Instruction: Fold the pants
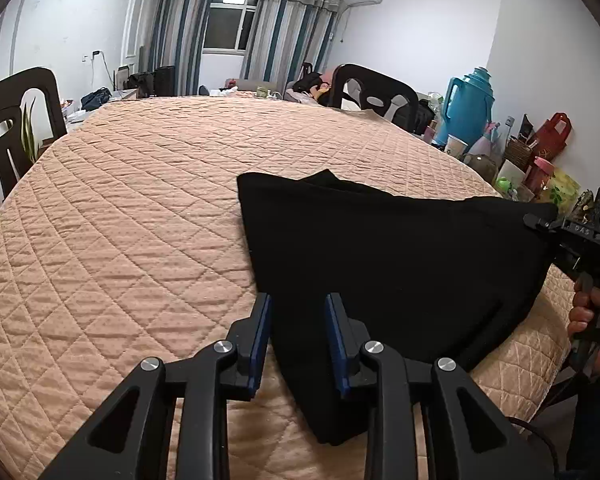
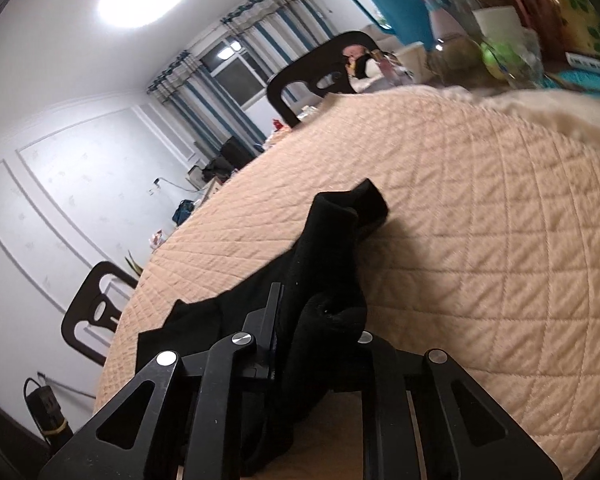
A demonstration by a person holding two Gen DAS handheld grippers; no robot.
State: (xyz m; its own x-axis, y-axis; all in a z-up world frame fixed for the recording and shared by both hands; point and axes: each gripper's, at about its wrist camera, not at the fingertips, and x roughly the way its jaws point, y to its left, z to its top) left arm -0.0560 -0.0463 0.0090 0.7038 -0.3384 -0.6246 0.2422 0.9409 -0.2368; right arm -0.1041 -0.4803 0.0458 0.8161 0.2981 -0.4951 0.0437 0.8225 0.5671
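Note:
Black pants lie partly folded on the quilted peach table cover, with their right side lifted off it. My left gripper sits at their near left edge; the cloth fills the gap between its blue pads, so it is shut on them. At the right edge of the left wrist view, my right gripper clamps the pants' right corner, and a hand holds its handle. In the right wrist view the pants bunch up in my right gripper and hide its right finger.
Dark chairs stand at the table's left and far sides. A blue thermos, cups, bottles and bags crowd the right rim. Bare quilt stretches to the left and beyond the pants.

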